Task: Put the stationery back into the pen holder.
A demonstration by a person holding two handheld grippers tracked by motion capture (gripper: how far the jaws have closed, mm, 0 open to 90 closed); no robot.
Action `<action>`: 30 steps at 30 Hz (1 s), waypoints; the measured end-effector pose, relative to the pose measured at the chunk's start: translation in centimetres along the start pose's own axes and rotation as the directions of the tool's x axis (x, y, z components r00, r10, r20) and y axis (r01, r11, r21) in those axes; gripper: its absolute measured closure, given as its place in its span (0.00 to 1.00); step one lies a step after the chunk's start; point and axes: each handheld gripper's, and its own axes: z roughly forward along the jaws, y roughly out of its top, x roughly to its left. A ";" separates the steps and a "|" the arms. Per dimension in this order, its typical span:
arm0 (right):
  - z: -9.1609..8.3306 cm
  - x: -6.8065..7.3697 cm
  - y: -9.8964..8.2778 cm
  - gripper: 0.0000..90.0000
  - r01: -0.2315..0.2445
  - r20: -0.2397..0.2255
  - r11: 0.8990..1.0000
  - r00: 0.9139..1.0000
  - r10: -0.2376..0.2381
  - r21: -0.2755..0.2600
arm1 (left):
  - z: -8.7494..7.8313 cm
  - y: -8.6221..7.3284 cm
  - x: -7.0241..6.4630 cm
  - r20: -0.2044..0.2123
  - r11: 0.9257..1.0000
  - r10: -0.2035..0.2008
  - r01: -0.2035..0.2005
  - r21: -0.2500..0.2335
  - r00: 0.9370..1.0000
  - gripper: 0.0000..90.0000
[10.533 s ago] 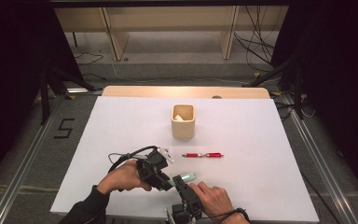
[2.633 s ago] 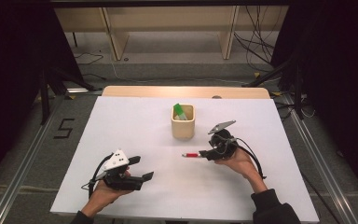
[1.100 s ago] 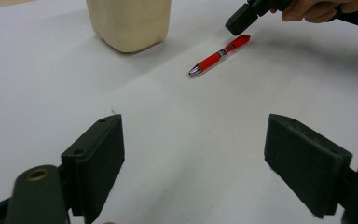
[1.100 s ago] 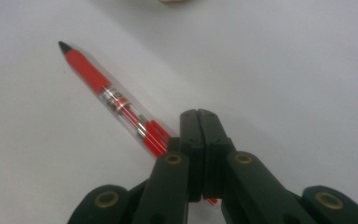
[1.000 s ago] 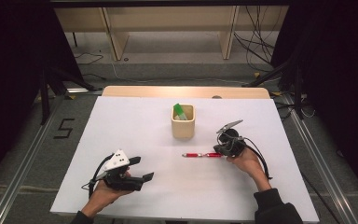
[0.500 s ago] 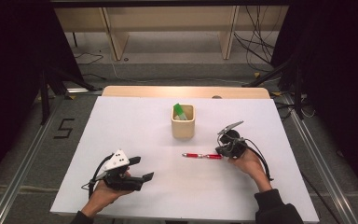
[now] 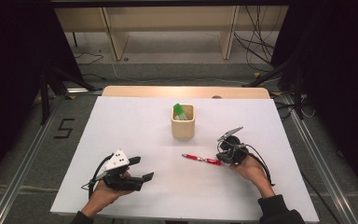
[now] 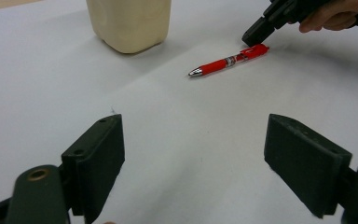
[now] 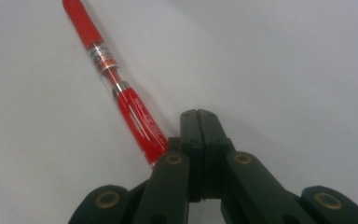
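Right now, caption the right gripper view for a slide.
Shut right tongs rest beside the red pen's end on the white table.

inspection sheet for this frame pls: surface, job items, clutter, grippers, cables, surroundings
Surface: white tabletop, flat, with a wooden strip along its far edge.
Job's things: red pen lying flat on the tabletop; beige cup upright behind it, holding a green item.
Clutter: nothing seen.
Grippers: right gripper shut, jaws pressed together with nothing between them, tips beside the pen's end and touching it. Left gripper open, nothing between its jaws, apart from the pen, at the near left of the table.
Cables: one trails from each gripper; loose black cables on the floor behind the table.
Surroundings: wooden shelf frame beyond the table, dark curtains both sides, a "5" mark on the floor at left.
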 end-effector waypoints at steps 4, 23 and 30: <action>-0.2 0.8 -0.2 1.00 0.025 0.003 1.000 1.000 -0.025 0.012 | 0.0 0.0 0.0 0.002 1.000 0.000 0.000 0.002 1.000 0.22; -0.6 0.9 -0.2 1.00 0.034 -0.001 0.999 0.999 -0.034 0.000 | 0.0 0.0 0.0 0.001 1.000 0.002 -0.002 0.002 1.000 0.22; -0.7 1.1 -0.2 1.00 0.036 -0.004 0.999 0.999 -0.036 0.008 | 0.0 0.0 0.0 0.000 1.000 0.003 -0.003 0.000 1.000 0.22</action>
